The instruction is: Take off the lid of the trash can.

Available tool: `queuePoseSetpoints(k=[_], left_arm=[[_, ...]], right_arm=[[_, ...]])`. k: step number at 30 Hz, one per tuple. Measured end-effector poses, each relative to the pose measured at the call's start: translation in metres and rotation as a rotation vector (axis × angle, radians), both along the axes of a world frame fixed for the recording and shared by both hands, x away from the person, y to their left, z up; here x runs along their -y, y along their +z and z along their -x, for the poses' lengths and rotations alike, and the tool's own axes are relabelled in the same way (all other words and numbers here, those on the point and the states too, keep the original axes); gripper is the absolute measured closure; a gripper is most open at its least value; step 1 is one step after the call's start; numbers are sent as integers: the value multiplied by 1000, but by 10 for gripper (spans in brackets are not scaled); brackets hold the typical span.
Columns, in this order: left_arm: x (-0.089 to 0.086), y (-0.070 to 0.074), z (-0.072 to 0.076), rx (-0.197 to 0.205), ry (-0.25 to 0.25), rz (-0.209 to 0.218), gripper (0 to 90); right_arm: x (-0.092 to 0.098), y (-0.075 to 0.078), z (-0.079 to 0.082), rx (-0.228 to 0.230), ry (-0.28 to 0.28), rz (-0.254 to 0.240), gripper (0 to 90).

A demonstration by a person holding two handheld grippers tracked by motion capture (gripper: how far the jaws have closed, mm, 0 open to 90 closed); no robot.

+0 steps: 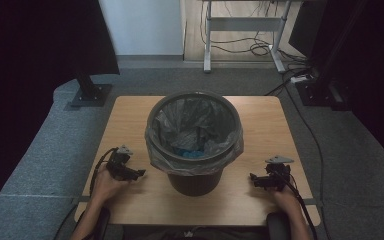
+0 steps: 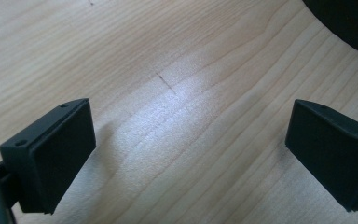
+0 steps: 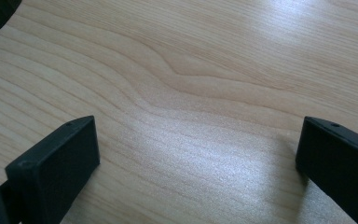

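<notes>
Wooden table (image 1: 130, 115) sat mid-frame on grey carpet, with no readable writing. At lower left, the left gripper (image 1: 139, 173) rested low, jaws spread wide, empty. Centre stood the bag-lined bin (image 1: 194, 142). At lower right, the right gripper (image 1: 253, 177) lay likewise spread, pointing toward the bin.

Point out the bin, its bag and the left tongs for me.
Bin (image 1: 196, 182), high view, on its dark outer wall below the bag.
Bag (image 1: 195, 162), high view, on the plastic folded over the rim.
Left tongs (image 1: 139, 173), high view, at the tips, jaws apart.
</notes>
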State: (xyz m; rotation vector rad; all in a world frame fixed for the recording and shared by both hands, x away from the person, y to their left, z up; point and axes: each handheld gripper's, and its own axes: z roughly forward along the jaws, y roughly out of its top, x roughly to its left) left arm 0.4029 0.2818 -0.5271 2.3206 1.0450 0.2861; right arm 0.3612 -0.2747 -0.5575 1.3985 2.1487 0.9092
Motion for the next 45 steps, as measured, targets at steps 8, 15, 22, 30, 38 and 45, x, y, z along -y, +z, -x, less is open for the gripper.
queuePoseSetpoints(k=[8,15,22,30,38,45], left_arm=[[4,15,-7,9,-16,24,14],[9,33,-12,-1,-50,15,25],[10,54,-17,2,-64,29,35],[12,80,-23,12,-77,41,36],[12,111,-29,27,-82,46,44],[15,140,-33,41,-96,47,53]], right_arm=[[0,0,0,0,2,0,0],[0,0,0,-1,2,0,0],[0,0,1,-1,2,-1,0],[0,0,1,0,3,0,0],[0,0,1,0,2,0,0],[0,0,1,0,3,0,0]])
